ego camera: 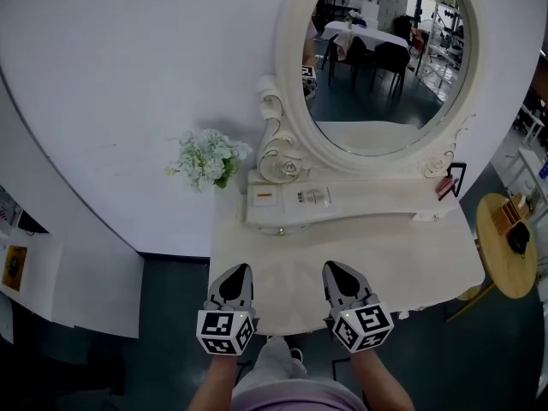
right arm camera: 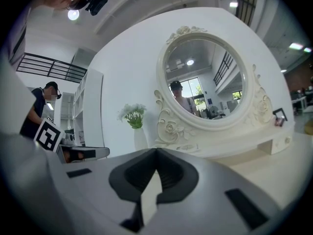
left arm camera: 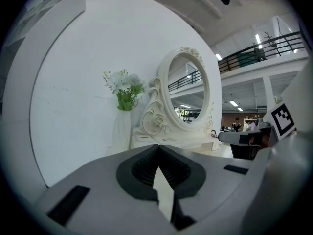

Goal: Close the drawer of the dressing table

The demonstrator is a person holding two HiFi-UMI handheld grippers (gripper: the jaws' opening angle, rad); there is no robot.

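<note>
The white dressing table stands against the white wall, its oval mirror above a low shelf unit. No drawer sticks out past the table's front edge in the head view; the table's front face is hidden. My left gripper and right gripper hover side by side over the front edge and point at the mirror. Both are shut with nothing between their jaws. In the left gripper view the closed left gripper faces the mirror. The right gripper also faces the mirror.
A vase of white flowers stands at the table's back left corner. A small dark frame sits at the shelf's right end. A round wooden side table stands to the right, a white cabinet to the left.
</note>
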